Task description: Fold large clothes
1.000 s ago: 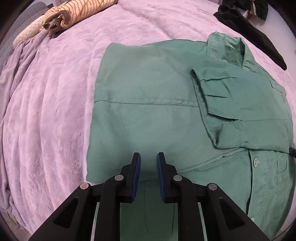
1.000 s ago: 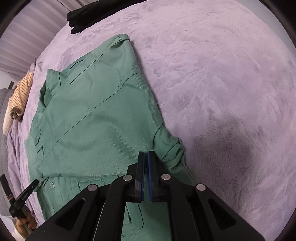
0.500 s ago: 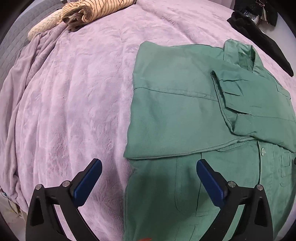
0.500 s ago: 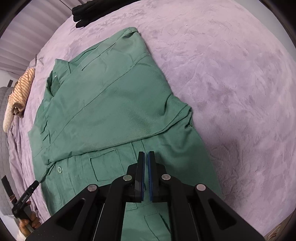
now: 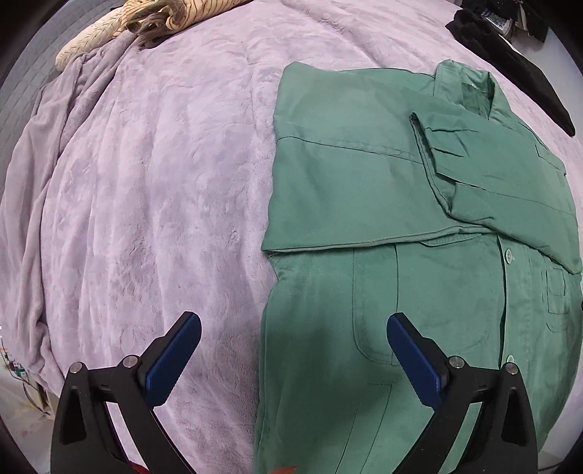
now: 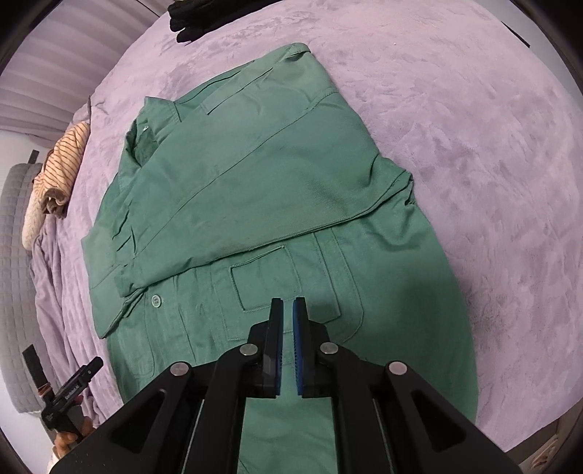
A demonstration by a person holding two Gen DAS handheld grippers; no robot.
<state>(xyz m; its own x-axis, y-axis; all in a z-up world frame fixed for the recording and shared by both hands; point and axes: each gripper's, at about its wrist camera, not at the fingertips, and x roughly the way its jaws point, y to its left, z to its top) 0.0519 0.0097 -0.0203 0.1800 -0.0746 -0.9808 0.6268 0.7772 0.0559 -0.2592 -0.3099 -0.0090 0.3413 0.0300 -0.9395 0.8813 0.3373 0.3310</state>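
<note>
A green button-up shirt (image 5: pixel 364 182) lies face up on the lavender blanket (image 5: pixel 145 182), with both sides and sleeves folded in over the chest. My left gripper (image 5: pixel 293 322) hovers above the shirt's lower left edge, open wide and holding nothing. In the right wrist view the same shirt (image 6: pixel 255 182) fills the middle. My right gripper (image 6: pixel 288 302) hangs over the lower pocket; its jaws are opening, a narrow gap shows and no cloth is between them.
A striped beige cloth (image 5: pixel 175 14) lies bunched at the bed's far left corner. A black garment (image 5: pixel 510 62) lies at the far right. The other gripper's handle in a hand (image 6: pixel 69 393) shows at the lower left of the right wrist view. The blanket (image 6: pixel 473 146) spreads right of the shirt.
The left gripper went from nearly shut to wide open and drew back left. The right gripper pulled back from the folded sleeve toward the lower pocket, and its jaws parted slightly.
</note>
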